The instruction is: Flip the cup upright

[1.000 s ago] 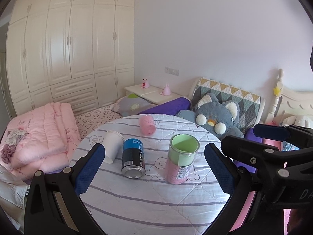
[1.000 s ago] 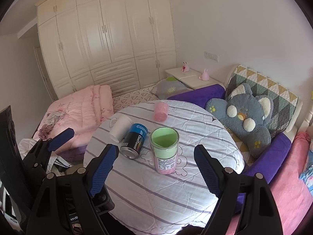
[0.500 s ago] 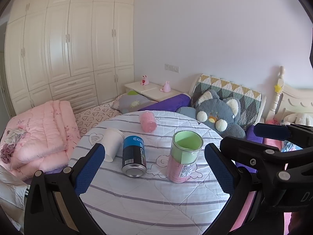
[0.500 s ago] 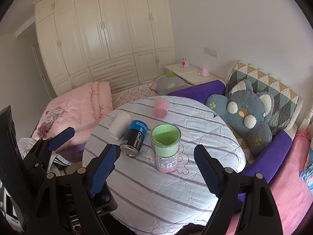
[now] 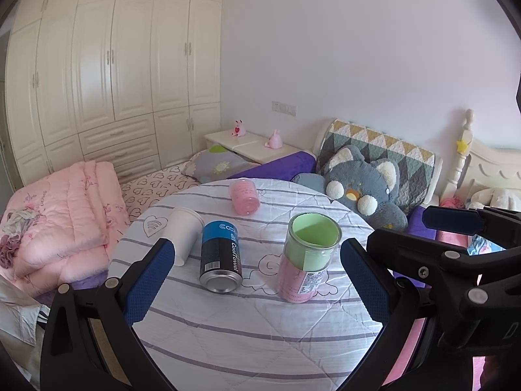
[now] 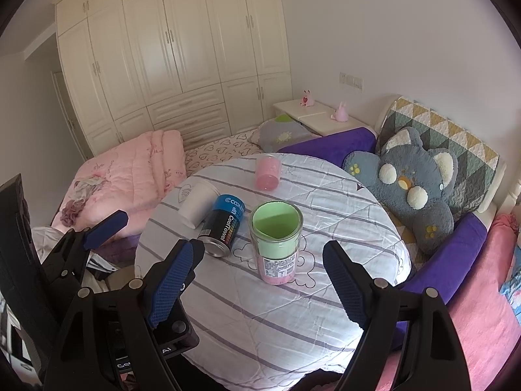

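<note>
Both pairs of fingers are spread wide and hold nothing — the left gripper (image 5: 257,277) and the right gripper (image 6: 259,280) hover above the near edge of the round counter (image 5: 260,335). Just beyond the fingers a green-lined jar (image 5: 306,257) stands upright. Left of it a blue can (image 5: 219,260) lies on its side, touching a white cup (image 5: 184,236) that also lies tipped. Farther back, apart, lies a pink cup (image 5: 244,196).

Glossy metal can (image 5: 220,257), clear glass cup (image 5: 307,257), matt paper cup (image 5: 183,233), quilted cloth-covered table (image 5: 247,332), plush toy (image 5: 361,185).
</note>
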Tool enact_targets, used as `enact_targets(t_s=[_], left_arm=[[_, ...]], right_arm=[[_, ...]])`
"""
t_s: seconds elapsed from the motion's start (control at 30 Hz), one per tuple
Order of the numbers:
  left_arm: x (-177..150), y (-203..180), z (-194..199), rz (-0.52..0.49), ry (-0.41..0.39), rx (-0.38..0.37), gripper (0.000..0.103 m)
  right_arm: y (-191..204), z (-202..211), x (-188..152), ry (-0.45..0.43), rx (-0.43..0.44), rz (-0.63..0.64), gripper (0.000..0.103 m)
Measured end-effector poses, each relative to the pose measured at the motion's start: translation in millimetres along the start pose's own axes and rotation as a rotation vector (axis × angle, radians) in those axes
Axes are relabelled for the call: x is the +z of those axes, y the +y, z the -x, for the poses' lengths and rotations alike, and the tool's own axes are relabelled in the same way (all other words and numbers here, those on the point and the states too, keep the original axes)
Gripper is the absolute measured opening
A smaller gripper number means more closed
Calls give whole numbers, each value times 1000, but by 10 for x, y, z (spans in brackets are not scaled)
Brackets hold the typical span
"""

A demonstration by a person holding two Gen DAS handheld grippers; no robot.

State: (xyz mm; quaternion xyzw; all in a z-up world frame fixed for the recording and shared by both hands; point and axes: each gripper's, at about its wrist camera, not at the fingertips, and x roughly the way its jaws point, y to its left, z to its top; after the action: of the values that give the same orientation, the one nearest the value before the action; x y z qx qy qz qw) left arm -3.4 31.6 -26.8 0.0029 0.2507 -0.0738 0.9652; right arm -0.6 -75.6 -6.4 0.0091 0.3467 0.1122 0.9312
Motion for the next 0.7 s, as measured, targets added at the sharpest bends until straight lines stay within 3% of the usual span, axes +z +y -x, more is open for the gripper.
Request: enact_targets(t_s=[0.7], left_arm=[[-50, 48, -31, -6, 9, 0, 103]], right_arm=[[-39, -95, -3, 19, 3, -15, 83]])
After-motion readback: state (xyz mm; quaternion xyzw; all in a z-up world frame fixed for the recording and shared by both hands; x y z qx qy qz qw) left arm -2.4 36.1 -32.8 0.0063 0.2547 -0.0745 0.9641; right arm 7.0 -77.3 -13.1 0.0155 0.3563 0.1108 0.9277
